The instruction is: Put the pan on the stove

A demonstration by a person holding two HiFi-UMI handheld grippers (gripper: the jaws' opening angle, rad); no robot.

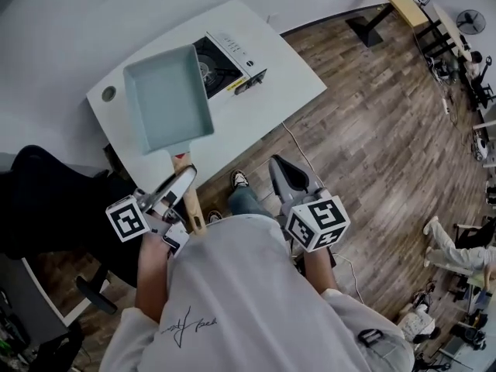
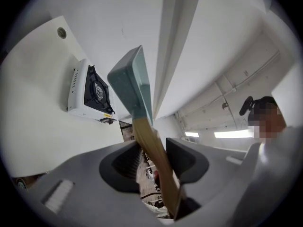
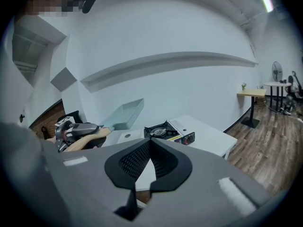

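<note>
A rectangular pale teal pan (image 1: 167, 99) with a wooden handle (image 1: 188, 196) hangs in the air over the left part of the white table (image 1: 287, 84). My left gripper (image 1: 184, 183) is shut on that handle; the handle (image 2: 156, 155) runs between its jaws in the left gripper view, with the pan (image 2: 131, 82) seen edge-on. The portable gas stove (image 1: 229, 60) stands on the table, to the right of the pan and partly under it, burner bare (image 2: 97, 90). My right gripper (image 1: 281, 170) is shut and empty, off the table's front edge. Its view shows the pan (image 3: 124, 113) and the stove (image 3: 164, 131).
A black chair (image 1: 43, 200) stands left of the table. A round cable hole (image 1: 108, 94) marks the table's left corner. A cable (image 1: 306, 157) trails over the wooden floor. Desks and a fan (image 1: 470, 20) stand far right.
</note>
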